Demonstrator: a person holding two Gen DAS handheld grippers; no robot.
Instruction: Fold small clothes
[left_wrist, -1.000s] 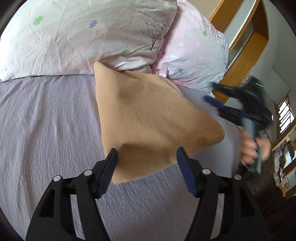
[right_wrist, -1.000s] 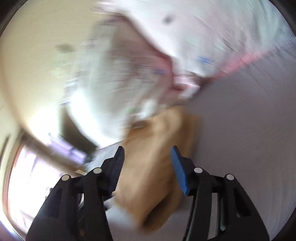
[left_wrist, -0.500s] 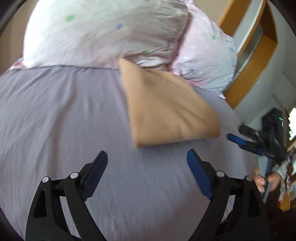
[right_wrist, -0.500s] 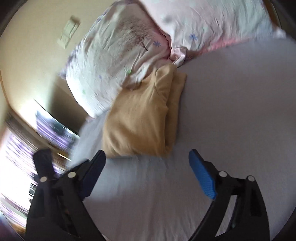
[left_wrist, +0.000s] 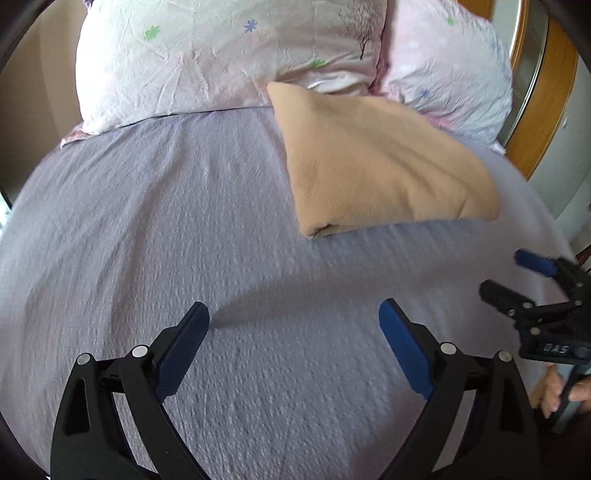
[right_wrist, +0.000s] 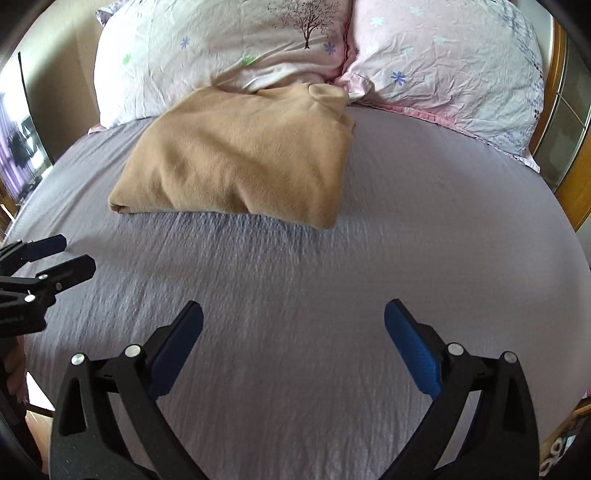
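Through the left wrist camera I see my left gripper (left_wrist: 293, 325) spread wide and empty above the crinkled lavender bedsheet (left_wrist: 147, 229); the folded, soft tan fleece garment (left_wrist: 384, 166) lies against the floral pillows (left_wrist: 221, 55). Through the right wrist camera, my right gripper (right_wrist: 293, 325) is equally wide, holding nothing, well short of the garment (right_wrist: 243, 162).

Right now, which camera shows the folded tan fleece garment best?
The right wrist view: the folded tan fleece garment lies near centre, its whole outline and bunched far end visible against the pillows. The left wrist view shows it off to the right, slightly blurred at one corner.
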